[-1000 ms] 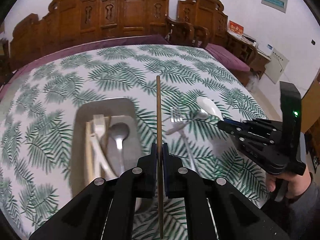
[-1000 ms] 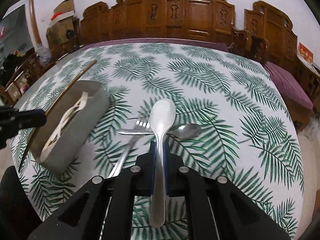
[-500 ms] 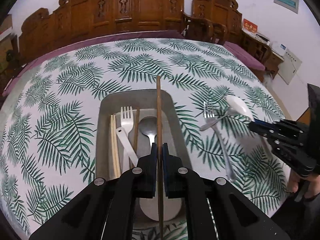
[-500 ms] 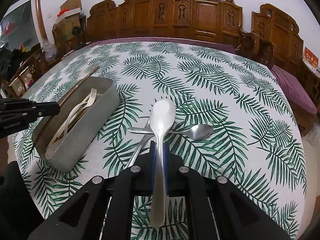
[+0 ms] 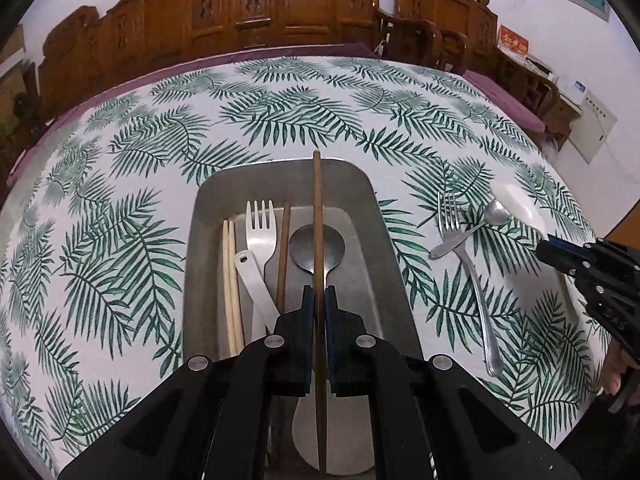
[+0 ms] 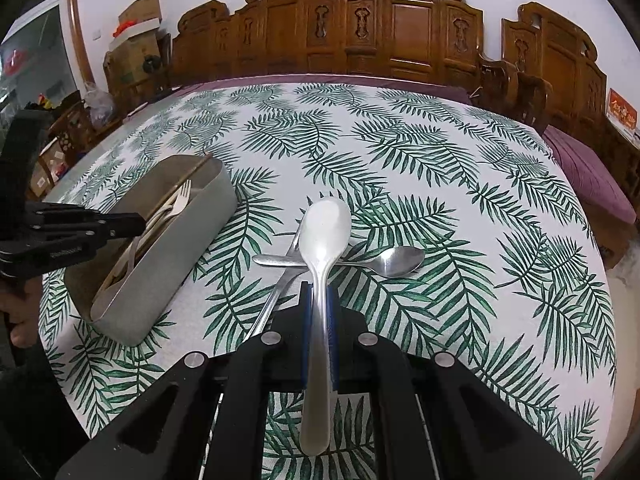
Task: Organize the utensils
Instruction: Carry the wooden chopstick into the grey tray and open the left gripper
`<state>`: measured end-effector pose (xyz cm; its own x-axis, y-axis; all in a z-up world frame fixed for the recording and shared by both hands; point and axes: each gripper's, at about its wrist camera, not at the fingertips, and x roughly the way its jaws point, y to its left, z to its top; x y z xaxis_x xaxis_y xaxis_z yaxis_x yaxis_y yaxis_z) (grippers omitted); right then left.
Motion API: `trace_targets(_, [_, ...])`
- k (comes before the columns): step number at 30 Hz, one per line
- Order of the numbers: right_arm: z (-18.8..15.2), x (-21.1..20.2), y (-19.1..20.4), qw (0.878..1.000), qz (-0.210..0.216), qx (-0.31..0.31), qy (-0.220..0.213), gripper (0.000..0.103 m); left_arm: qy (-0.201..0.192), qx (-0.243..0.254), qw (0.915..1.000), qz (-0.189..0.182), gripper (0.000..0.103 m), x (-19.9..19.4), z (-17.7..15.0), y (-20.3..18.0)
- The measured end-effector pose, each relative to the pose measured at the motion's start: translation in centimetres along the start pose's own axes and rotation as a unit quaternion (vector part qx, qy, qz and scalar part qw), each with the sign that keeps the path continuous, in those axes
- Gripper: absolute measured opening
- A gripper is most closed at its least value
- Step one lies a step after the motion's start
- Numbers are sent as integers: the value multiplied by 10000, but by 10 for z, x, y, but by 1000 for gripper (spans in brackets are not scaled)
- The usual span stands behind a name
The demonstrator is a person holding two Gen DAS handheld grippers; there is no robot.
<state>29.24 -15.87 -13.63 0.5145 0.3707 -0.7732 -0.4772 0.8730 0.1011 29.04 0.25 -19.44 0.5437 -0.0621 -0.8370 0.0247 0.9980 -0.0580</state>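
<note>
The left gripper [image 5: 317, 308] has its fingers [image 5: 307, 312] closed on a dark chopstick [image 5: 317, 216], which runs straight ahead between them and reaches past the far rim of the tray [image 5: 384, 240]. The tray lies directly below and ahead of these fingers. Inside it, left of the held chopstick, lie a pale chopstick pair [image 5: 231, 288], a white fork [image 5: 261, 228] and a second dark chopstick [image 5: 284, 252]; a steel spoon [image 5: 317, 246] sits right under the held one.

The step in hand appears to be placing the chopstick in the tray.
1. Keep the chopstick parallel to the tray's long walls.
2. Draw it back toward the fingers until its tip clears the far rim; otherwise it will likely bridge the rim.
3. Shift slightly left, beside the matching dark chopstick, so the pair lies together.
4. Lower close to the tray floor before opening the fingers.

The right gripper [image 6: 318, 320] is clamped on the handle of a white spoon [image 6: 325, 228], bowl forward. Below and ahead of it, on the bench [image 6: 480, 200], lie a metal fork [image 5: 468, 264] and a small spoon [image 6: 396, 261], crossed.
</note>
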Motion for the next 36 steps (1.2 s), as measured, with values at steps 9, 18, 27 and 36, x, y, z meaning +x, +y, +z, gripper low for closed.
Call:
trace_targets(9, [1, -1, 5, 10000, 62, -29, -23, 9, 142, 77, 9999, -12, 4, 4, -5, -2])
trace_targets(18, [1, -1, 11, 9999, 60, -89, -19, 9, 193, 79, 9998, -5, 4, 3, -12, -2])
trace_targets(27, [1, -1, 11, 10000, 59, -69, -9, 9, 176, -19, 9998, -39, 19, 8, -5, 0])
trace_targets(36, [0, 0, 11, 9999, 62, -79, 7, 9, 256, 153, 9995, -78, 4, 17, -2, -4])
